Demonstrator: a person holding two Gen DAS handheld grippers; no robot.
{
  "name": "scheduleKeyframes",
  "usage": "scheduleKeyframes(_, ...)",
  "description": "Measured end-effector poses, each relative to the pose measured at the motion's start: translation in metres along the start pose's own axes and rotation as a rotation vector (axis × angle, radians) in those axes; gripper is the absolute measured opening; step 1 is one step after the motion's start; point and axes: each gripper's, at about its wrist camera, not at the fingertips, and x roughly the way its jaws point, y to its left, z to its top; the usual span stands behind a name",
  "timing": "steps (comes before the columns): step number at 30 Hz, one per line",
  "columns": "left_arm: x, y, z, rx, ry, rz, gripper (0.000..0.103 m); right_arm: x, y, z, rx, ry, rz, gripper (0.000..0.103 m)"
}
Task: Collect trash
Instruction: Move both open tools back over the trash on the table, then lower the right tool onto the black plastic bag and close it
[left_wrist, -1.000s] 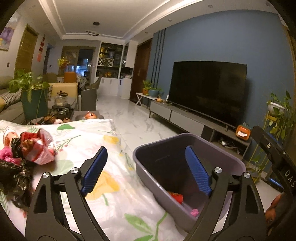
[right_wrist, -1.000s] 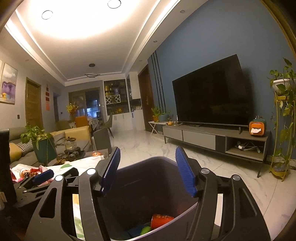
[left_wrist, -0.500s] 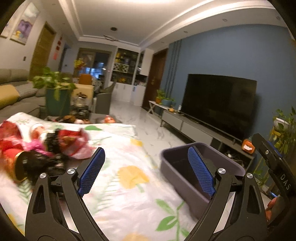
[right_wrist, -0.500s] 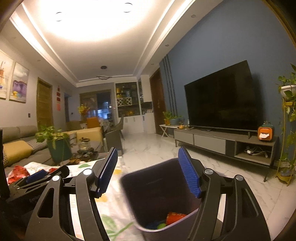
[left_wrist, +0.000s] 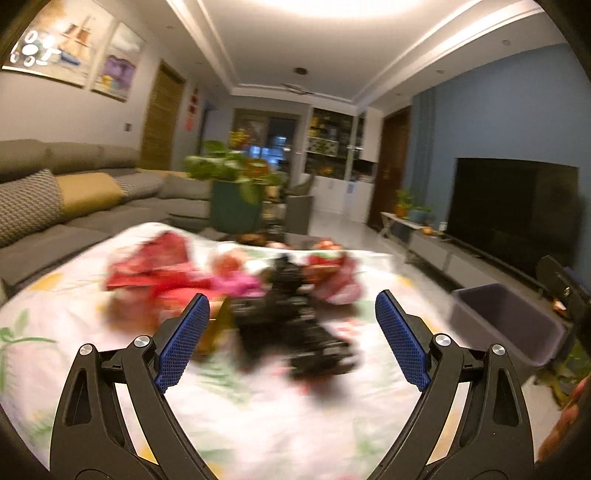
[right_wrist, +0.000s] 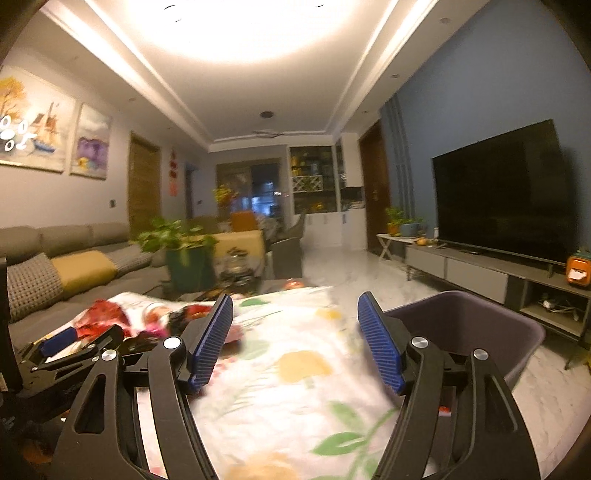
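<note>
Two tools, left tool (left_wrist: 291, 341) and right tool (right_wrist: 295, 341), gape empty; one bin (right_wrist: 480, 325).

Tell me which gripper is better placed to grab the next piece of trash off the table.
Left. The left gripper is open and points straight at the trash pile, with the black wrapper between its fingers. The right gripper, also open, faces bare tablecloth beside the bin.

Showing two black tongs, left tongs (left_wrist: 291, 343) and right tongs (right_wrist: 295, 341), each bearing ribbed blue pads (left_wrist: 183, 341) on its fingers, round silver screws (right_wrist: 169, 342) at the pivots and triangular cut-outs in the arms.
</note>
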Motion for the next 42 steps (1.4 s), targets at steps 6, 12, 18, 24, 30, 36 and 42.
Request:
scheduleKeyframes(6,-0.007,0.056,-0.001,-0.055,0.009,0.088,0.090,0.021,0.048,-0.013,-0.033,0.057,0.073,0.070)
scheduleKeyframes(12,-0.013,0.081,-0.006,-0.062,0.000,0.135,0.090,0.039,0.082,-0.030,-0.069,0.117,0.116,0.070)
scheduleKeyframes(18,-0.007,0.094,-0.009,-0.067,0.007,0.136,0.090,0.061,0.099,-0.040,-0.080,0.169,0.122,0.070)
scheduleKeyframes(24,0.000,0.095,-0.009,-0.064,0.013,0.128,0.090,0.082,0.108,-0.047,-0.088,0.197,0.115,0.070)
scheduleKeyframes(30,0.009,0.094,-0.010,-0.052,0.023,0.123,0.090,0.104,0.112,-0.056,-0.084,0.272,0.119,0.070)
scheduleKeyframes(36,0.017,0.092,-0.012,-0.052,0.042,0.111,0.090,0.120,0.115,-0.065,-0.096,0.351,0.131,0.070)
scheduleKeyframes(42,0.019,0.087,-0.013,-0.032,0.043,0.107,0.090,0.135,0.118,-0.073,-0.109,0.451,0.158,0.053)
